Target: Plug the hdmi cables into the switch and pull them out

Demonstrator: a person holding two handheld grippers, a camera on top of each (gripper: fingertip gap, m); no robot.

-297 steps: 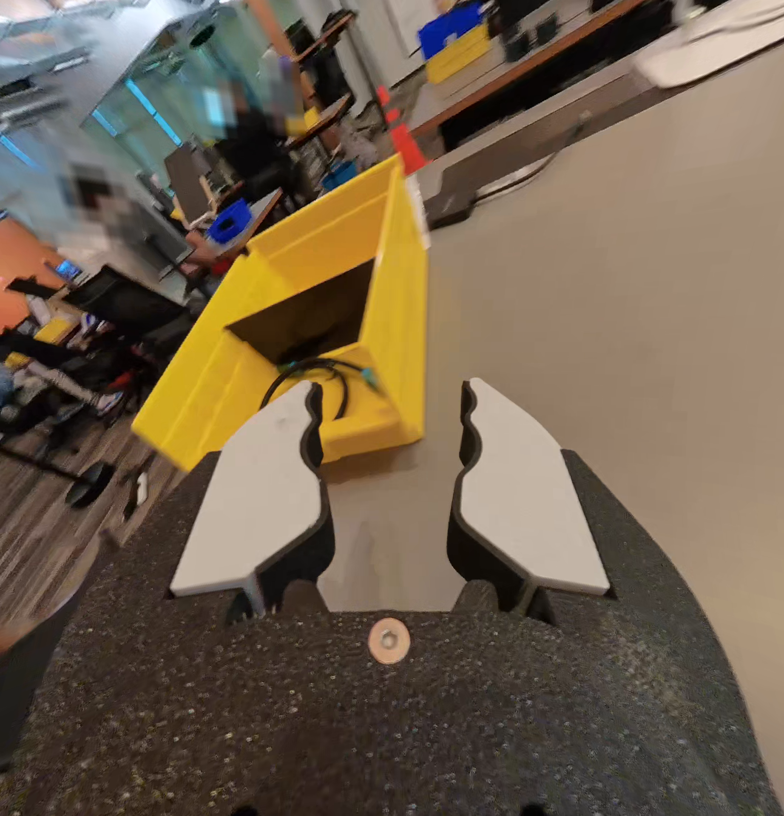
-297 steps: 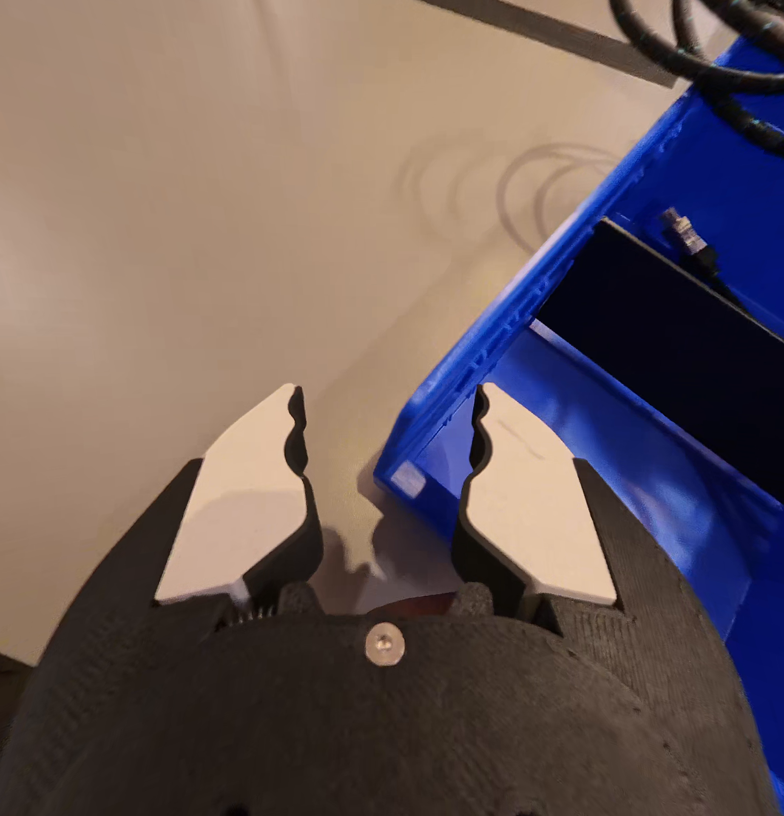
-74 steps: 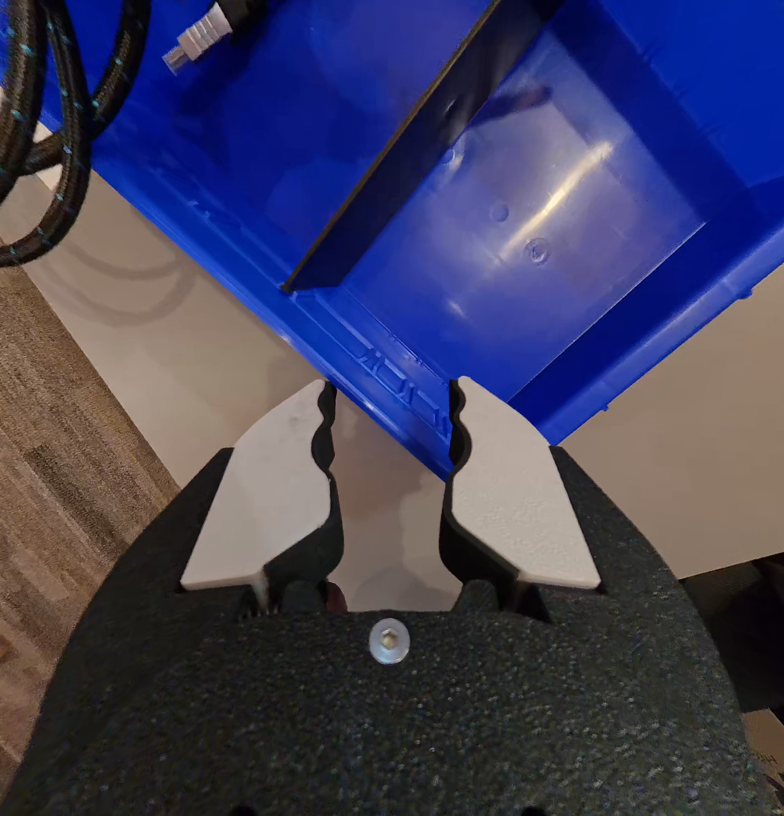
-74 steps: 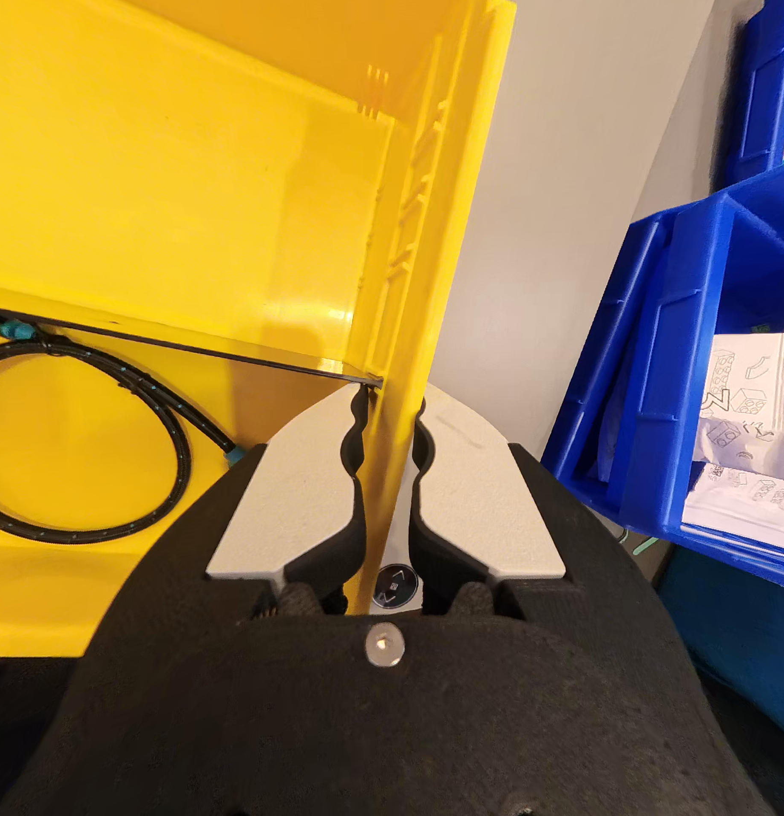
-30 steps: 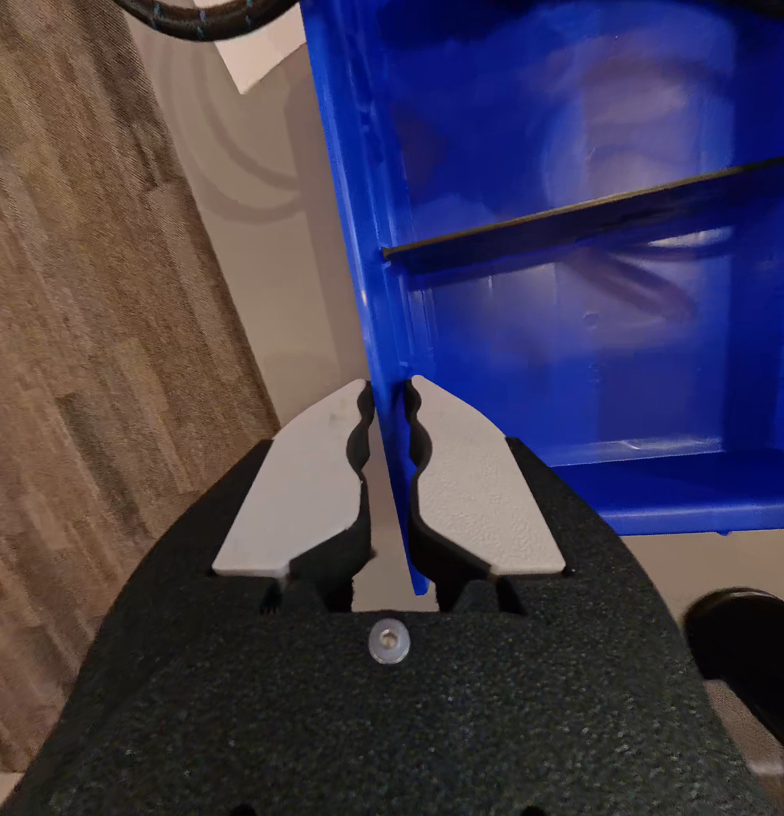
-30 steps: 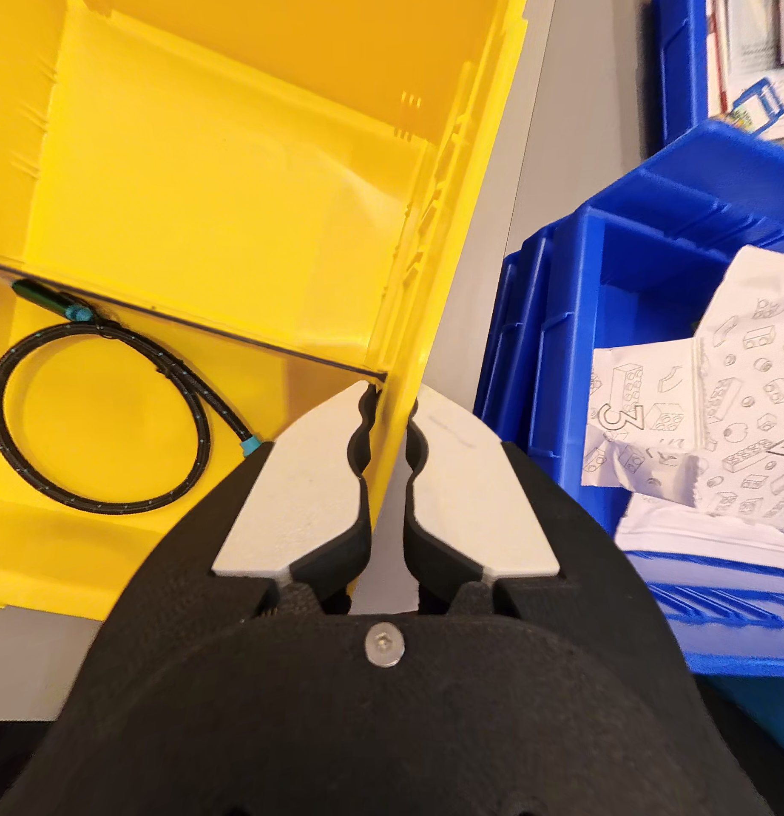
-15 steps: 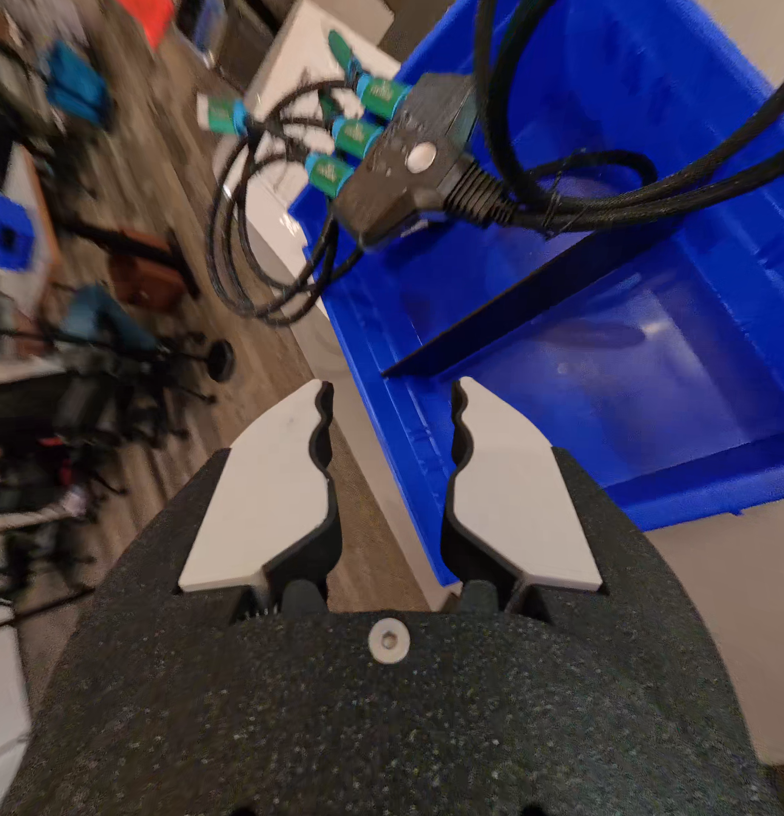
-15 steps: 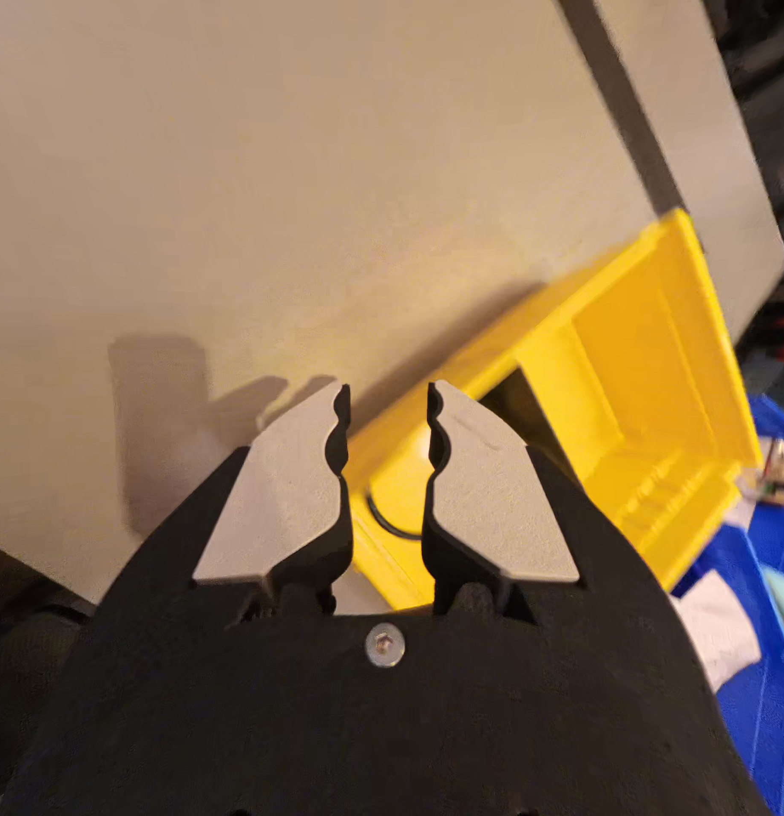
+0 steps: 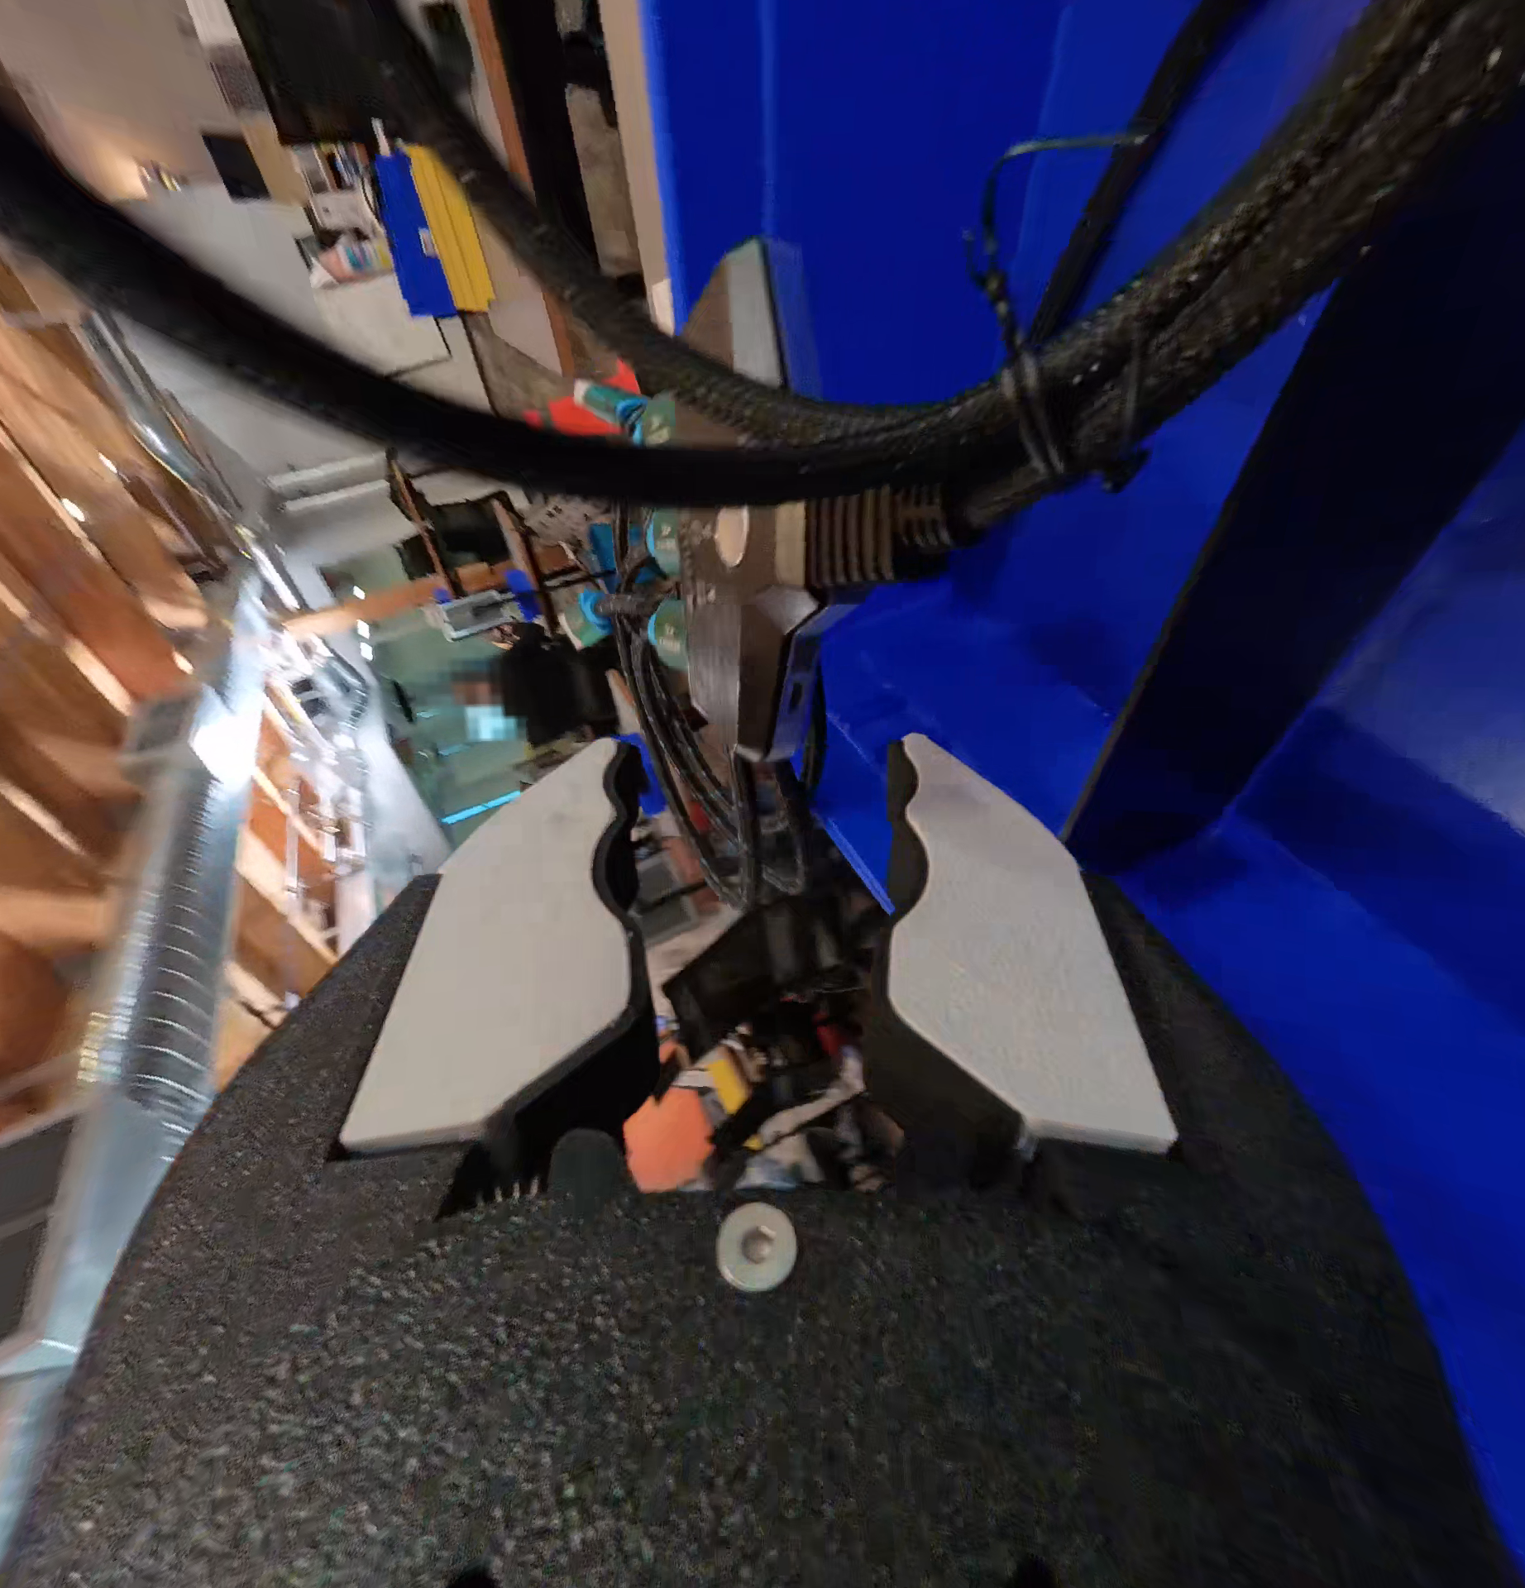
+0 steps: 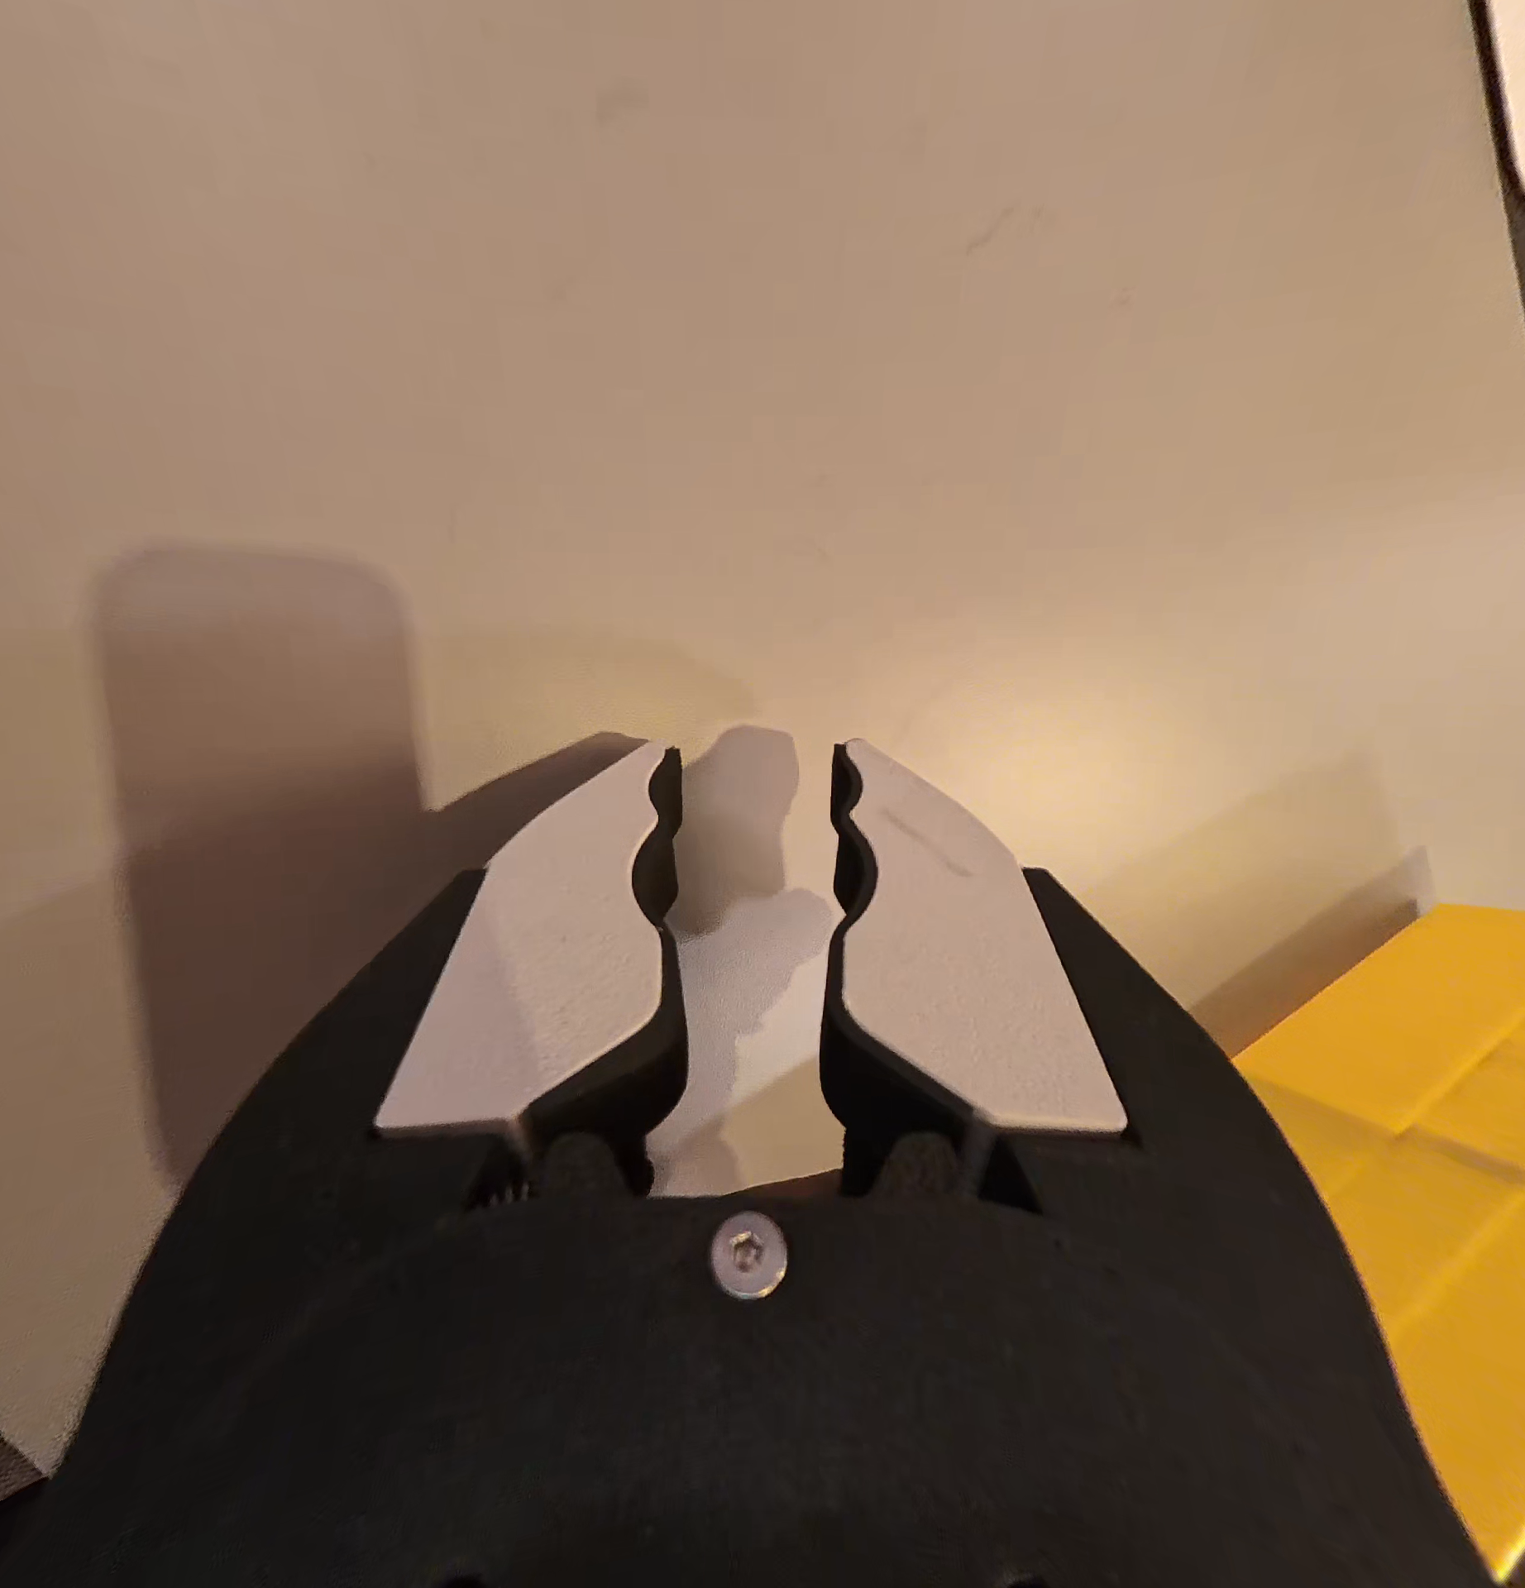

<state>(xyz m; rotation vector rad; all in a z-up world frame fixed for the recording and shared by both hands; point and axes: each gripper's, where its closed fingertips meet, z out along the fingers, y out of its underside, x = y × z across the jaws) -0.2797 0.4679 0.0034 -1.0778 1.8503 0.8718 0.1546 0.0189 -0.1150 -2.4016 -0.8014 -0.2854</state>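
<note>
Left hand-held gripper [image 9: 759, 765] gapes wide, empty, facing the blue bin [image 9: 1171, 687] and braided cable bundle [image 9: 742, 447] upper centre. Right hand-held gripper [image 10: 756, 756], part-open and empty, hovers over the bare surface [image 10: 742, 344]; yellow bin [image 10: 1429, 1074] lower right.

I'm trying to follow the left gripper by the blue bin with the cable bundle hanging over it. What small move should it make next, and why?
Probably ease the left gripper forward toward the black connector block. Its jaws stand open with nothing pressed between the pads; the block and its thin cables hang over the blue bin wall, just beyond the fingertips, roughly in line with the gap.
</note>
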